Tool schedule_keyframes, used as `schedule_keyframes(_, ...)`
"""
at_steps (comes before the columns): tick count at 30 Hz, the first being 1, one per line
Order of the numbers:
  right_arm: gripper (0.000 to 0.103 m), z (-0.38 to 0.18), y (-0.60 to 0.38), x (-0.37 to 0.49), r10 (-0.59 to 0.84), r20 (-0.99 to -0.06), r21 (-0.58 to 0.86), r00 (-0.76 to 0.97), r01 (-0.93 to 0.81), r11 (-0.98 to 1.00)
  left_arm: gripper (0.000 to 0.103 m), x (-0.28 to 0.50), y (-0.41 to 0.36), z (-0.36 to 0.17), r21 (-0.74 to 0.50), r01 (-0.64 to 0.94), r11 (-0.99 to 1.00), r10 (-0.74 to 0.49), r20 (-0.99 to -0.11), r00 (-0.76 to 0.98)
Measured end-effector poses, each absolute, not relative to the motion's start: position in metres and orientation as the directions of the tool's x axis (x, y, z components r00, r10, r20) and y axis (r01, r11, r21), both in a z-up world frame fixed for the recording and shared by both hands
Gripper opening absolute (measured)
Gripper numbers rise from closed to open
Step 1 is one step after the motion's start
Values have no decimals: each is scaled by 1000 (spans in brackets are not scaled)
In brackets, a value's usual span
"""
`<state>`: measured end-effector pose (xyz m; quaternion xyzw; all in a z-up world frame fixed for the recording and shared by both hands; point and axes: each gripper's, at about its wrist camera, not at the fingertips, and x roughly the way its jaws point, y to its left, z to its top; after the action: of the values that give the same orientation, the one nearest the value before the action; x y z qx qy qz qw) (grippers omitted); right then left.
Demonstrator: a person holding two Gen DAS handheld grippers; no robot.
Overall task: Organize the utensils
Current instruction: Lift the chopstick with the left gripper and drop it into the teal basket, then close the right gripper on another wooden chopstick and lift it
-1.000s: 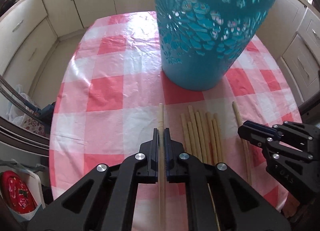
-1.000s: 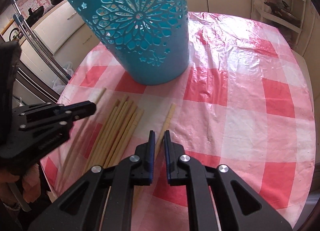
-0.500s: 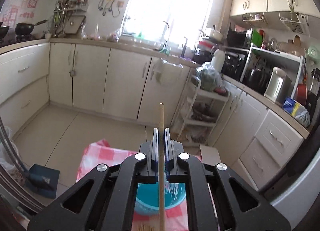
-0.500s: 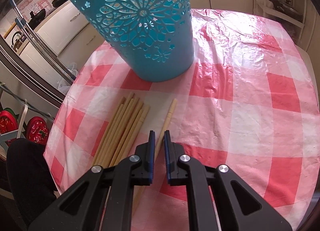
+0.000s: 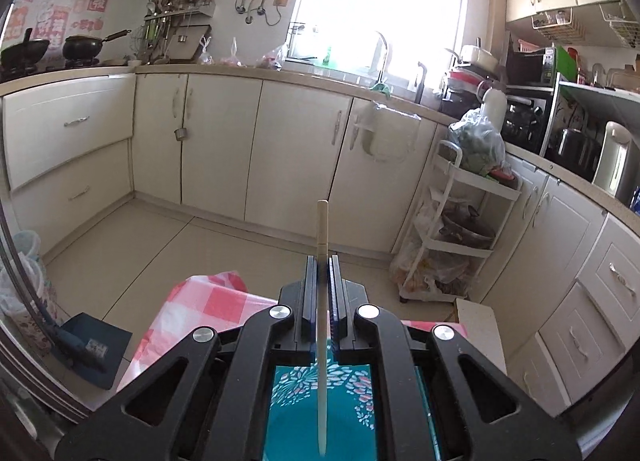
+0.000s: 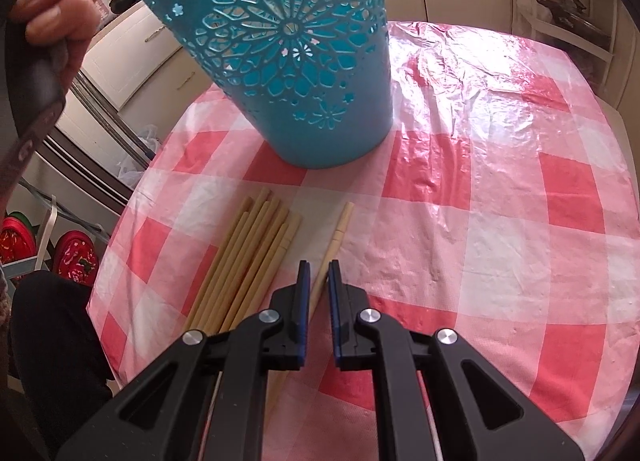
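Jaws of the left gripper (image 5: 322,261) are pinching a single pale chopstick (image 5: 322,229), which is running straight through them: its blunt end is sticking out toward 12 o'clock against the kitchen cupboards, and its thin tip is pointing back toward 6 o'clock, hanging over the open mouth of the teal basket (image 5: 296,413) seen beneath the gripper. A corner of the red-and-white checked cloth (image 5: 208,301) is showing at 9 o'clock of the jaws.

Jaws of the right gripper (image 6: 318,273) are standing narrow, almost together, gripping nothing; a lone chopstick (image 6: 340,229) is lying on the counter (image 6: 520,221) under the slit between them, slanting toward 1 o'clock. Just beside it, at 10 o'clock of the jaws, a bundle of chopsticks (image 6: 256,245) is lying packed side by side. The teal basket (image 6: 288,61), cut through with flower patterns, is standing upright on the cloth at 12 o'clock, past the chopstick ends. At 10 o'clock, high in the right wrist view, the person's left hand (image 6: 60,9) is curling around a dark handle.
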<state>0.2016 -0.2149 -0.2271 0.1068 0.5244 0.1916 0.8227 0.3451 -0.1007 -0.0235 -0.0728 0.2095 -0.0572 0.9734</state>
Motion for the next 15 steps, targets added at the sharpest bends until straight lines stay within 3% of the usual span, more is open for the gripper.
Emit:
schedule_keyframes(5, 10, -227, -214, 201, 425, -821, 371, 381, -210, 905, 7, 333, -96, -42, -108, 102, 989, -141, -462, 875)
schedule_keyframes(6, 10, -227, -214, 201, 426, -820, 371, 382, -211, 904, 13, 330, -94, -44, -101, 102, 990, -139, -479, 867)
schedule_keyframes(10, 10, -227, -218, 201, 440, -816, 394, 375, -196, 898, 56, 306, -73, -40, -66, 73, 995, -97, -495, 864)
schedule_keyframes(15, 12, -225, -218, 199, 413, -826, 377, 383, -170, 911, 73, 270, -32, -32, -50, 51, 997, -68, -460, 885)
